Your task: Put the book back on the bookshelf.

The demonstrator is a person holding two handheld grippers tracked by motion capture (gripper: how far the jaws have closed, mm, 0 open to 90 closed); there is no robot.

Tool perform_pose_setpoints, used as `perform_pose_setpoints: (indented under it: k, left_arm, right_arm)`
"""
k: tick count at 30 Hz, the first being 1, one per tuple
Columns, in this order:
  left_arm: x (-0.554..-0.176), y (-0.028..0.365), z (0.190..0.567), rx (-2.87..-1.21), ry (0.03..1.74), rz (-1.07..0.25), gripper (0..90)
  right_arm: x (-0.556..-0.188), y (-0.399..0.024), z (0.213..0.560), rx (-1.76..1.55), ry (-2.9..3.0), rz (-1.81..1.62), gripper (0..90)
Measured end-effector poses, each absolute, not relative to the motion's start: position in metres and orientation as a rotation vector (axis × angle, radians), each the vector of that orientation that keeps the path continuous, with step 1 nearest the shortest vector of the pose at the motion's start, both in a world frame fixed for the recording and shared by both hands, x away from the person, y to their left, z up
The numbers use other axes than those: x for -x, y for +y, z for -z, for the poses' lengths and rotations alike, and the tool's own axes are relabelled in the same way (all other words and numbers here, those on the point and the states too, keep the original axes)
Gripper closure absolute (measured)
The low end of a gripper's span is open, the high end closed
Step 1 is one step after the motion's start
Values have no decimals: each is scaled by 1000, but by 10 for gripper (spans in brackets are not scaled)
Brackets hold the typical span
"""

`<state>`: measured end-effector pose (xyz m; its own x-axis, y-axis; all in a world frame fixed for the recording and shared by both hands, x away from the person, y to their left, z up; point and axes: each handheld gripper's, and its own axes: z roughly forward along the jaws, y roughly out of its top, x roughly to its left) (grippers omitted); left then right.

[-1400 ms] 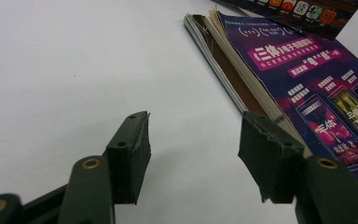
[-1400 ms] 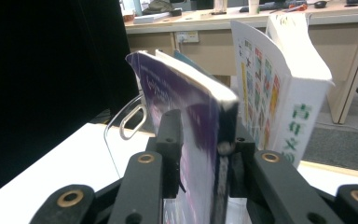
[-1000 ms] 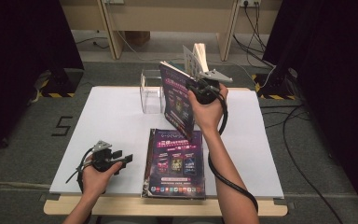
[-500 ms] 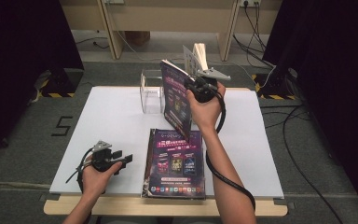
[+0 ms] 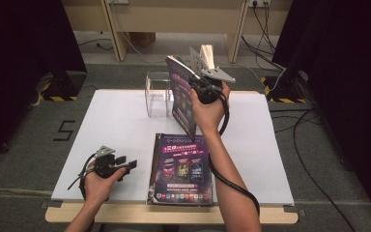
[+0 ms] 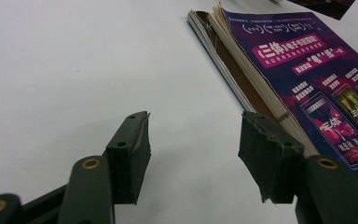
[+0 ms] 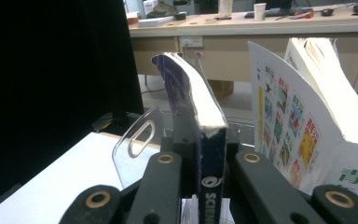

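Observation:
My right gripper (image 5: 194,88) is shut on the spine of a purple magazine (image 5: 181,99). It holds the magazine upright above the far middle of the table, just right of a clear acrylic stand (image 5: 157,94). Its jaws have just been closing on the magazine. In the right gripper view the pads (image 7: 168,172) press both sides of the spine (image 7: 212,186), and the pages (image 7: 191,102) fan upward. My left gripper (image 5: 128,162) rests open near the table's front left. Its empty jaws (image 6: 193,140) sit just left of a flat stack of purple magazines (image 6: 307,84), also seen from above (image 5: 181,166).
The white table (image 5: 116,125) has bare surface on its left and right sides. White books with coloured pictures (image 7: 303,116) stand just beyond the held magazine. The clear stand's wall (image 7: 137,140) has a handle slot. A cable (image 5: 232,179) trails along the right forearm.
The right hand has raised the purple magazine slightly. The left hand and its gripper have stayed where they were.

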<state>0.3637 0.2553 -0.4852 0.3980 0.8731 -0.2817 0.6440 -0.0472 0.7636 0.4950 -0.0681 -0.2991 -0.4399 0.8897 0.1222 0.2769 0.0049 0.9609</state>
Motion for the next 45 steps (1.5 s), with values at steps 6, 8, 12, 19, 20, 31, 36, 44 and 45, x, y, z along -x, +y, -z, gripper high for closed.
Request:
perform_pose_setpoints:
  k: [6, 8, 12, 19, 20, 31, 36, 44, 45]
  left_arm:
    - [-365, 255, 486, -1771, 1320, -323, 422]
    - [-365, 255, 486, -1772, 1320, -324, 422]
    - [-364, 256, 485, -1770, 1322, -326, 422]
    - [-364, 257, 486, -1766, 1326, -321, 422]
    - [-364, 257, 486, -1768, 1328, -323, 422]
    - [-364, 256, 487, -1770, 1326, -322, 422]
    - [-365, 256, 488, -1775, 1326, -319, 422]
    - [-364, 255, 488, -1768, 1325, -313, 422]
    - [-364, 255, 488, -1769, 1324, -313, 422]
  right_arm:
    - [-498, -66, 299, -1207, 1714, -1474, 844]
    - [-499, -64, 299, -1205, 1706, -1478, 844]
    - [-504, -59, 301, -1223, 1698, -1477, 844]
    - [-512, -54, 304, -1224, 1673, -1463, 844]
    - [-513, -54, 304, -1224, 1668, -1461, 844]
    - [-526, -51, 311, -1227, 1619, -1434, 844]
    - [-522, -51, 319, -1202, 1616, -1412, 841]
    - [-516, -58, 321, -1221, 1630, -1399, 826]
    - [-516, -60, 321, -1223, 1637, -1398, 823]
